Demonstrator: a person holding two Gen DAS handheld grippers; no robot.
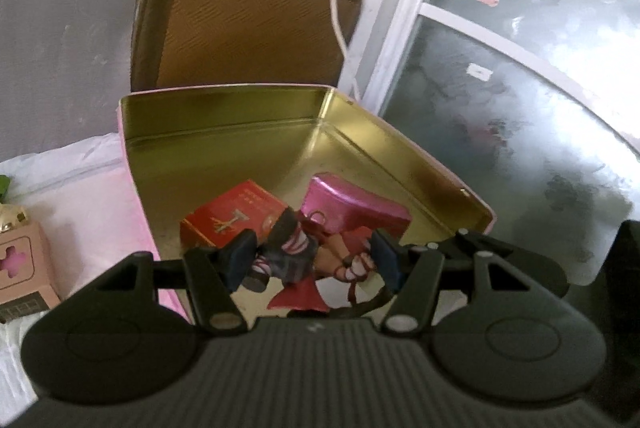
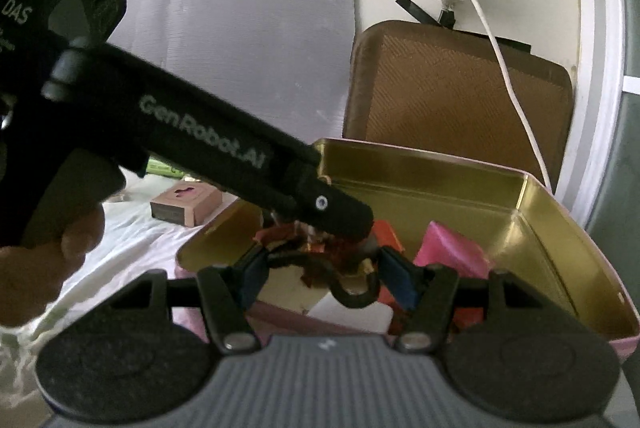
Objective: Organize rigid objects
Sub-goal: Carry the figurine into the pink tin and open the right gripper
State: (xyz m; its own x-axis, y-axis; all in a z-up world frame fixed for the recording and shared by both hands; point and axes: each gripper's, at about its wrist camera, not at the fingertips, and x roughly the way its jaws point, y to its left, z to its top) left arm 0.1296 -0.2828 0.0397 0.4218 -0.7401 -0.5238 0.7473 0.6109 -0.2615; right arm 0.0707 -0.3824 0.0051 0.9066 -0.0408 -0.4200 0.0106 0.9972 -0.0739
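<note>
Tin (image 1: pixel 224 115): red box (image 1: pixel 236 214) and pink box (image 1: pixel 352 203) already inside; figurine (image 1: pixel 296 252), clamped by my left hand-held gripper (image 1: pixel 316 254) and right hand-held gripper (image 2: pixel 320 268), hangs above it; pink carton (image 2: pixel 188 203) remains on bed.

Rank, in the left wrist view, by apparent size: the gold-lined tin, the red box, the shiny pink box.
1. Gold-lined tin, clearly largest.
2-3. Shiny pink box and red box look about alike; a figurine partly hides both, so no ranking.
</note>
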